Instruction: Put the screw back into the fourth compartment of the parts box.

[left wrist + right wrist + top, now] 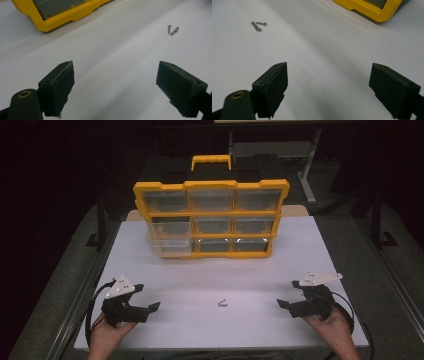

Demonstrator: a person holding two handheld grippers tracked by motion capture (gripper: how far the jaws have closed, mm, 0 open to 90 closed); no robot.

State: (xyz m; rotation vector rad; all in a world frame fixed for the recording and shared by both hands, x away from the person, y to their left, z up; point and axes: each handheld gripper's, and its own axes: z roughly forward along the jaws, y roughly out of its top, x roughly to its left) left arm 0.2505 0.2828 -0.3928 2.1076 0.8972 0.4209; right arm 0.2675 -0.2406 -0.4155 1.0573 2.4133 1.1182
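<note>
On white table (200, 275), midway between my grippers, two small screws (223, 303) lay touching, well short of yellow drawer organizer (210, 219). Left gripper (150, 308) and right gripper (284, 305) both empty, jaws spread wide, pointing inward at screws. Judged neither hand clearly nearer. Screw axes roughly crosswise, splayed.

Yellow plastic drawer organizer (67, 15) cut off by top edge; contents behind clear drawers unreadable; forearms cropped at bottom edge.
</note>
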